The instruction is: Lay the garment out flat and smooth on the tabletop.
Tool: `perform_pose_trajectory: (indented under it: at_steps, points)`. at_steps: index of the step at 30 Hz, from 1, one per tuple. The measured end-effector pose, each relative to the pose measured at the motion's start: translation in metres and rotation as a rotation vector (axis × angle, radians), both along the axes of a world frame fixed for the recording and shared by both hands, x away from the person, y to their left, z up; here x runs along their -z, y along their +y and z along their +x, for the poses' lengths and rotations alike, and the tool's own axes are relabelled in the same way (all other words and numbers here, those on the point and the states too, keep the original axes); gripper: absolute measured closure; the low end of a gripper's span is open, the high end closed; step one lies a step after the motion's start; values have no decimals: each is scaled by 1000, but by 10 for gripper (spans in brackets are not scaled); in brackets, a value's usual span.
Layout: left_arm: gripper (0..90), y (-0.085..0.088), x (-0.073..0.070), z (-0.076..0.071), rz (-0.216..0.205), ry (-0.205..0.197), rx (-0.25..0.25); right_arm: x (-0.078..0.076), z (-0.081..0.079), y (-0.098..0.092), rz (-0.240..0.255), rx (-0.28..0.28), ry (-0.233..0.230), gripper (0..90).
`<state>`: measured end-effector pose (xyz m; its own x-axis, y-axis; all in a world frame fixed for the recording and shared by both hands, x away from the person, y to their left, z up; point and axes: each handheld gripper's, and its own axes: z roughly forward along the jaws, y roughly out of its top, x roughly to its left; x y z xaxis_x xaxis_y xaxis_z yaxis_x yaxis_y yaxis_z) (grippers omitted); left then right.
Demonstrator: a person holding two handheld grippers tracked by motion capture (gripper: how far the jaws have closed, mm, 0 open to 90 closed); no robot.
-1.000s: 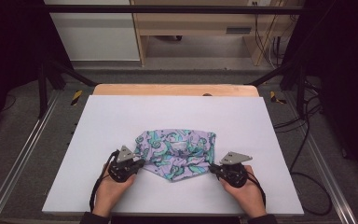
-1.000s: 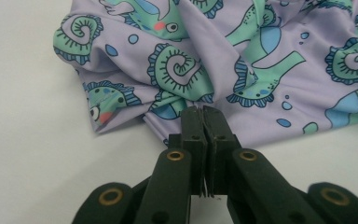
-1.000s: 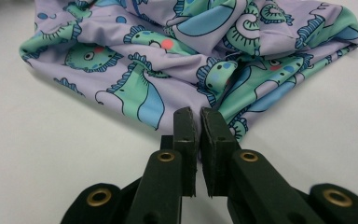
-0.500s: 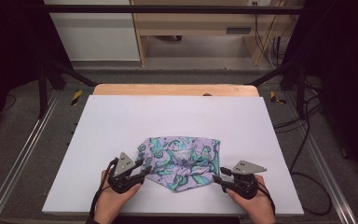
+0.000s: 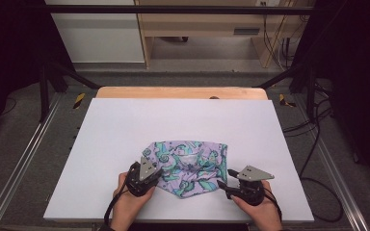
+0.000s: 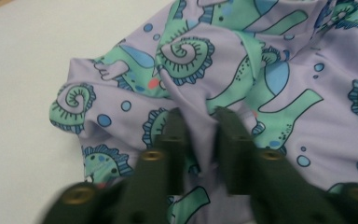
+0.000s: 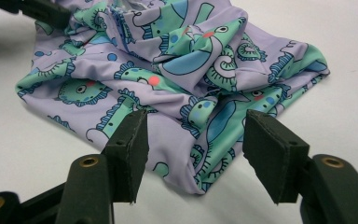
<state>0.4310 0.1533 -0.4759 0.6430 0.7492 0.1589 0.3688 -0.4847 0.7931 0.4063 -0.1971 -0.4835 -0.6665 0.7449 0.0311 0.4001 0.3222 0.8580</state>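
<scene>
Lilac stretchy cloth (image 5: 187,167) printed with green dinosaurs, green spirals, blue dots and a few red spots, lying crumpled and folded over itself on the white worktop (image 5: 125,125), in the near middle, closer to the near edge than the far one. The outline is roughly a wide band along its far side tapering to a rounded point toward the near edge. Wrinkles and raised folds run all over it; in the right tool view the cloth (image 7: 177,79) sits in layered folds with one corner (image 7: 205,179) pointing at the camera. The left tool (image 5: 147,177) is at the cloth's near left edge, with the person's left hand (image 5: 131,204) coming in from the near edge, tool pointing right and far into the fabric. In the left tool view its jaws, which have just been closing, stand narrow with a raised ridge of cloth (image 6: 200,126) pinched between them, so it is clenched on the cloth. The right tool (image 5: 224,185) sits just off the cloth's near right edge, right hand (image 5: 257,209) behind it, tool pointing left toward the fabric, level and low over the worktop. In the right tool view its jaws have just been opening and stand wide apart, with the cloth's corner between them but the pads clear of it, so it is released. Both forearms enter from the near side, well apart, with the cloth between the two tools.
</scene>
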Motion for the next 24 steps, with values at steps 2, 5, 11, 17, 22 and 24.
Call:
perform_pose_trajectory:
  at_steps: [2,5,11,17,22,24]
  points:
    - [857,3,-5,0,-17,-14,-3,0,0,-1,-2,7,-2,413]
    - [872,10,-18,0,-57,-39,-11,-1,0,-1,2,10,-5,415]
    - [871,19,-50,30,-105,-64,-30,-1,0,-1,8,9,-12,420]
    - [872,23,-36,93,-76,38,-77,-3,1,-2,16,22,-15,427]
    - [865,17,-7,114,-22,125,-75,-1,2,-4,16,24,-12,428]
    - [823,15,-5,113,-17,111,-70,-1,2,-4,21,25,-11,427]
